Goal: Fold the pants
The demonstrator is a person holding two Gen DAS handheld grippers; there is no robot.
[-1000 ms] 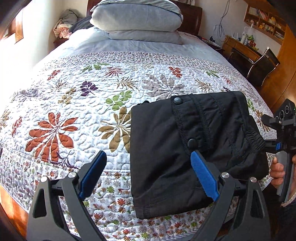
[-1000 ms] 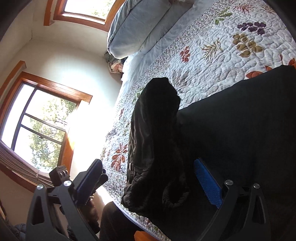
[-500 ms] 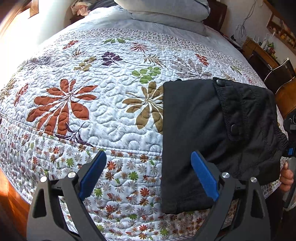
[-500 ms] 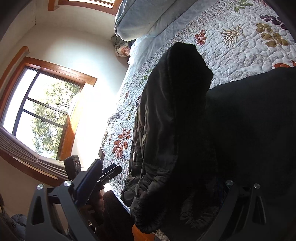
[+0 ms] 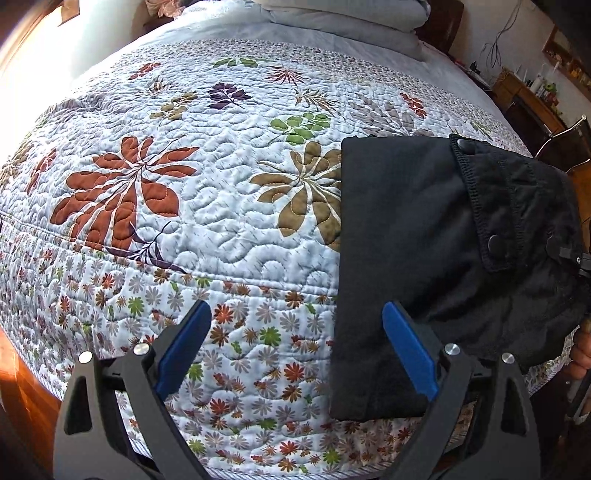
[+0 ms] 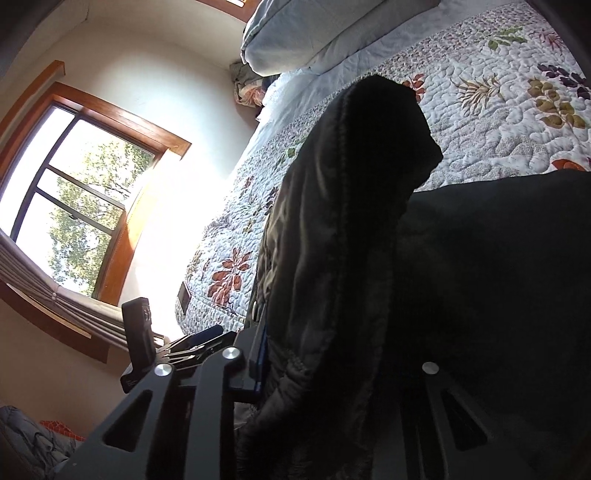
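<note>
One pair of black pants (image 5: 424, 266) lies folded on the bed (image 5: 229, 236), near the bed's front edge. The bed wears one quilt with leaves and flowers on it. From the left wrist camera, the pants sit ahead of the left tongs (image 5: 295, 350) and off to their right side. The bottom of the pants reaches just past the right blue pad (image 5: 410, 350). The other blue pad is over the flowery quilt, well apart from the pants.

The left tongs are wide apart and hold nothing. They have two blue pads.

Two round black snaps (image 5: 493, 242) show on the waist flap of the pants, one far from the tongs and one closer.

The right tongs (image 6: 332, 369) have just been closing, and the waist end of the pants is between them. They are now narrow and pinch a thick bunch of the black cloth, which stands up tall right in front of them. It is dark there, so the pad on the right side is hard to see, but the cloth looks squeezed.

Past the right tongs, to their left, is one window (image 6: 74, 206) with trees outside. Two pillows (image 6: 332, 33) are stacked at the far end of the bed. A bit of a person's hand (image 5: 581, 350) peeks in at the right edge of the left wrist view.
</note>
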